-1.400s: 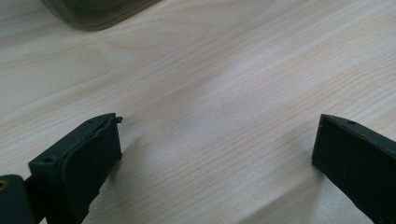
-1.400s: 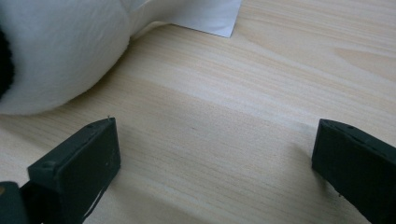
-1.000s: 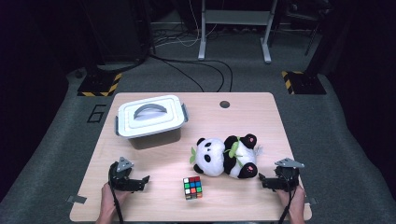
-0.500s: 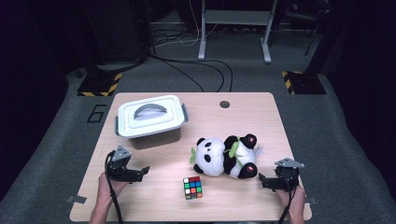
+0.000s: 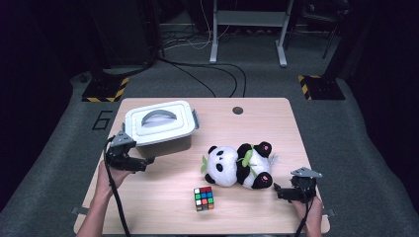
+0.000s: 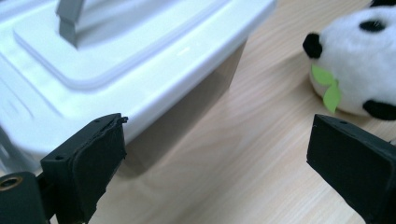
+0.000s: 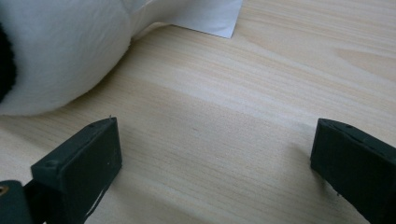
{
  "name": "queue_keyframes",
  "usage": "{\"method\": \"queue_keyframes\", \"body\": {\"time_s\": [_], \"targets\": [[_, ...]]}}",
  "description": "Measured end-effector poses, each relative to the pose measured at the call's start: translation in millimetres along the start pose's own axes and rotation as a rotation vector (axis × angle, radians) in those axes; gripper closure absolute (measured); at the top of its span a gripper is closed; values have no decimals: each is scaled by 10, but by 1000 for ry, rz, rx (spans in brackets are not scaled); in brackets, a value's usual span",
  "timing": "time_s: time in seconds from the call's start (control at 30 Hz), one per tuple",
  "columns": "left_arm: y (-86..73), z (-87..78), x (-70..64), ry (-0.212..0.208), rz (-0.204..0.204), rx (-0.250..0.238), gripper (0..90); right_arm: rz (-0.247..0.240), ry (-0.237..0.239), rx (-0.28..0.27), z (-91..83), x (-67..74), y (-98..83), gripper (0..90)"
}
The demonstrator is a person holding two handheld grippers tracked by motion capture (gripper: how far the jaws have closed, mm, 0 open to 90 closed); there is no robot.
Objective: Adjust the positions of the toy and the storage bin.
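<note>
A white lidded box (image 5: 157, 126) with a grey handle stands at the table's back left. My left gripper (image 5: 144, 162) hovers open at its front left corner; in the left gripper view the box (image 6: 116, 70) fills the upper left, close to the left jaw. A plush panda (image 5: 239, 165) lies on its side at centre right, its head (image 6: 359, 65) seen past the right jaw. A colour cube (image 5: 203, 198) sits near the front edge. My right gripper (image 5: 279, 192) rests open at the front right, just right of the panda (image 7: 56, 51), nothing between its jaws.
The wooden table (image 5: 257, 128) has a dark cable hole (image 5: 237, 110) at the back middle. A white tag (image 7: 205, 16) lies by the panda. Grey floor, cables and stand legs lie beyond the table's far edge.
My left gripper has moved away from the front edge, up and back to the front left corner of the white box. The right gripper has stayed in place.
</note>
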State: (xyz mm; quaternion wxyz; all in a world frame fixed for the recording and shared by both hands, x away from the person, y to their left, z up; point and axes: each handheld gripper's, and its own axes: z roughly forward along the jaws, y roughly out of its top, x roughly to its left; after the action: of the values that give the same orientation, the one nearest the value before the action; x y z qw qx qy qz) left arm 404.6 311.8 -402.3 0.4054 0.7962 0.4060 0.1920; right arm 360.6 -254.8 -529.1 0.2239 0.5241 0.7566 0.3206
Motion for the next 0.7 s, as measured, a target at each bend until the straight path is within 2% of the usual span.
{"method": "queue_keyframes", "body": {"time_s": [0.03,0.07,0.1,0.37,0.47,0.67,0.7], "targets": [[40,0,15,2,5,-2,38,-2,-1,-1,0,-1,-1,15],[167,18,77,2,5,-16,37,-2,-1,-1,0,-1,-1,16],[167,18,77,2,5,-16,32,-2,-1,-1,0,-1,-1,16],[488,193,272,-1,3,-18,13,-1,-2,-3,-1,-2,-1,22],[572,293,351,-3,6,-6,6,-1,1,-4,-3,-1,-2,27],[657,476,531,25,6,17,0,-1,1,-4,-4,-1,-3,28],[661,512,564,15,-6,21,0,0,1,-5,-4,-1,-3,29]]}}
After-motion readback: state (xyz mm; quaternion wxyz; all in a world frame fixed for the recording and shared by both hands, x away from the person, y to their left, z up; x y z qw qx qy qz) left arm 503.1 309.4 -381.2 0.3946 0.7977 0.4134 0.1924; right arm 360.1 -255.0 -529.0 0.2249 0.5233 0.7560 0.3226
